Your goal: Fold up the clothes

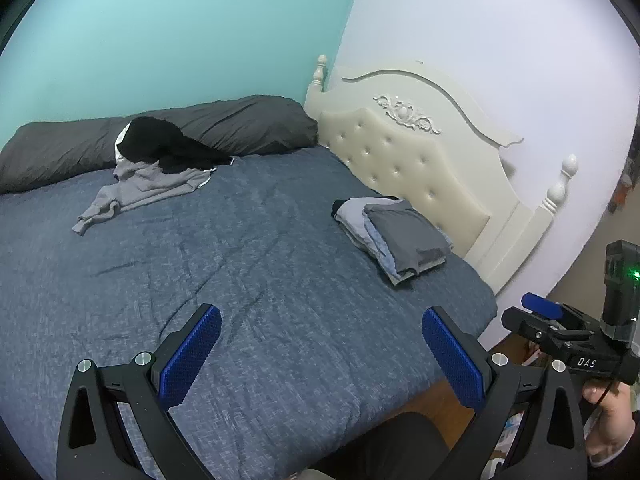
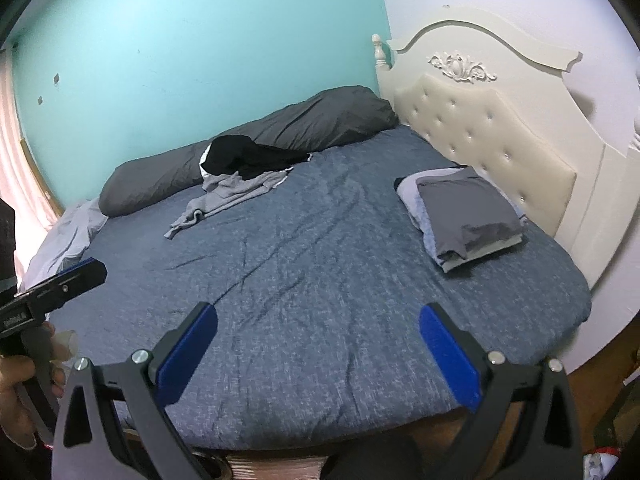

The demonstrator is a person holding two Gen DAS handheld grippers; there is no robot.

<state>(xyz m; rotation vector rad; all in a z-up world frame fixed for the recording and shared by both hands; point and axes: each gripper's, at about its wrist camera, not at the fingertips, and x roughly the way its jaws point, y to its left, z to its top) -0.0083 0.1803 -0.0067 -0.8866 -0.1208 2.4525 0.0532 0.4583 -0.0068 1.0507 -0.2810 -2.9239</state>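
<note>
Teal-walled bedroom, blue-covered bed (image 1: pixel 260 280) with clothes folded and unfolded

Near the cream headboard (image 1: pixel 404 152): folded stack (image 1: pixel 400 240), dark grey piece on top, lying flat on the cover. Well apart from the headboard, against the long grey pillow (image 1: pixel 160 136): crumpled grey garment (image 1: pixel 148 192) with a black garment (image 1: pixel 168 146) heaped partly over it, both unfolded. Left gripper (image 1: pixel 322 344) spread wide, blue pads apart, empty, above the bed edge farthest from the pillow. Right gripper (image 2: pixel 318 344) likewise parted and empty, over the same edge. Each held in a hand (image 1: pixel 612 420)
</note>
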